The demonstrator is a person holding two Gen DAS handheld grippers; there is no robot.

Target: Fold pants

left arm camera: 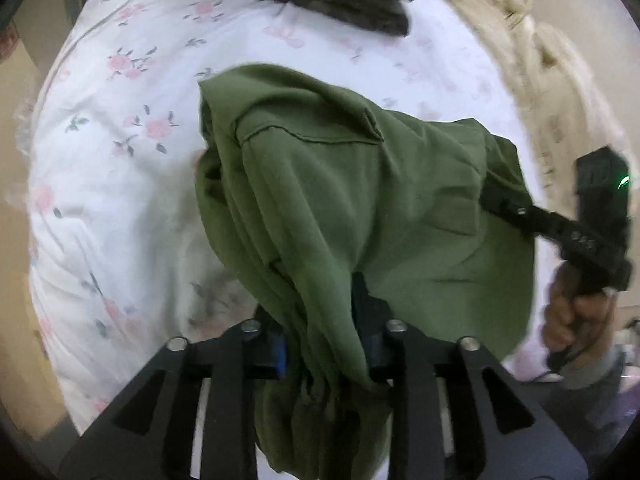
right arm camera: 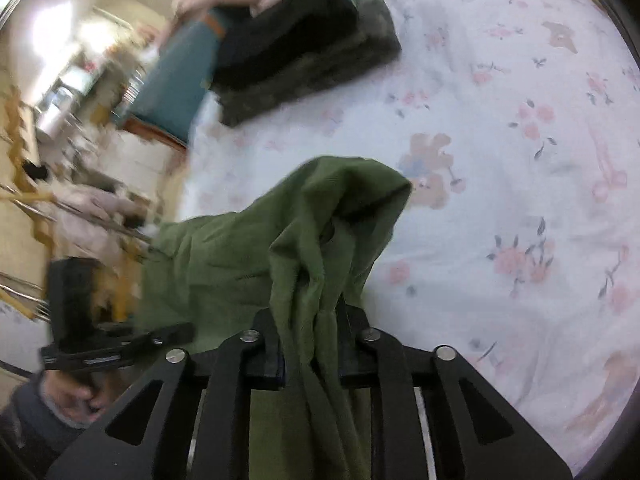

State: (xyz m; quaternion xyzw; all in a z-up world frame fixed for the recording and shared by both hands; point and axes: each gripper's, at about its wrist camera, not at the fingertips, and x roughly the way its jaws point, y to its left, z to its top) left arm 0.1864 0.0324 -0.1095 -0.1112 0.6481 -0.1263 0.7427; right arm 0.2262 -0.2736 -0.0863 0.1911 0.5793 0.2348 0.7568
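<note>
Both grippers' jaws pinch green pants over bed.

Soft, even indoor light fills both fisheye views, whose dark round borders bend the scene at the edges. The white floral bedsheet looks slightly washed out. In the right wrist view, motion blur smears the cluttered room background, where a bright patch glares at upper left.

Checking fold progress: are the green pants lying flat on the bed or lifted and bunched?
Lifted and bunched. The green pants hang in folds between the left hand-held gripper and right hand-held gripper, above the floral bedsheet.
</note>
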